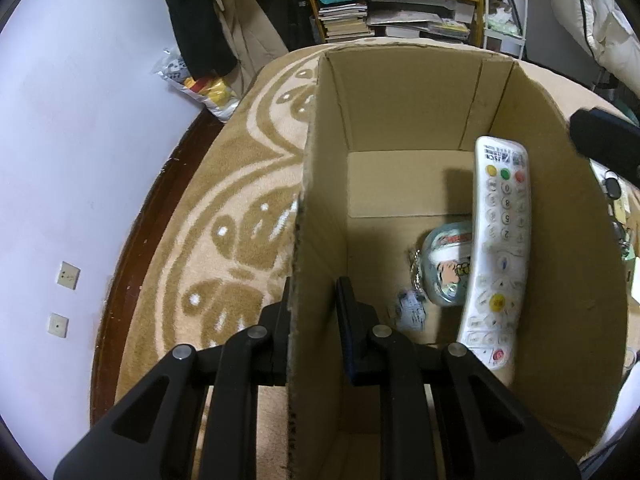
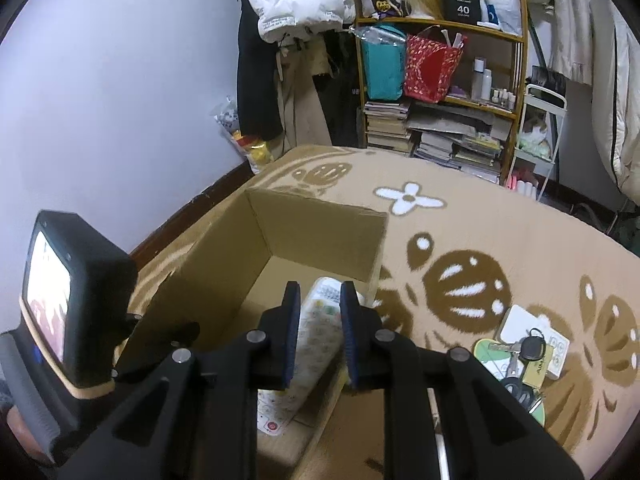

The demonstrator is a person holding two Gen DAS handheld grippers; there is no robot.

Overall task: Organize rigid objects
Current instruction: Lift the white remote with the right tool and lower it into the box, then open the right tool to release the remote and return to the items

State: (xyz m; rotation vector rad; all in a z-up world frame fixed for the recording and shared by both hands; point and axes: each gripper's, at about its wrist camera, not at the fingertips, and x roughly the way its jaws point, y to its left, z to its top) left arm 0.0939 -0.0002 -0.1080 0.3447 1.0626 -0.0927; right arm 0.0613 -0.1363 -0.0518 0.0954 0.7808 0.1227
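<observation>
An open cardboard box [image 1: 404,92] stands on the rug. A white remote control [image 1: 498,248] leans inside it against the right wall, beside a clear keychain charm [image 1: 448,264] on the box floor. My left gripper [image 1: 314,316] straddles the box's left wall with a finger on each side, seemingly clamped on it. In the right wrist view my right gripper [image 2: 320,332] hovers open above the box [image 2: 316,220], with the remote [image 2: 308,344] lying free below between its fingers. Keys and cards [image 2: 524,352] lie on the rug to the right.
A patterned beige rug [image 2: 480,240] covers the floor. A cluttered bookshelf [image 2: 440,100] and hanging clothes [image 2: 296,12] stand at the back. A white wall [image 1: 80,120] is at the left. The left gripper's camera unit [image 2: 68,300] shows at the left.
</observation>
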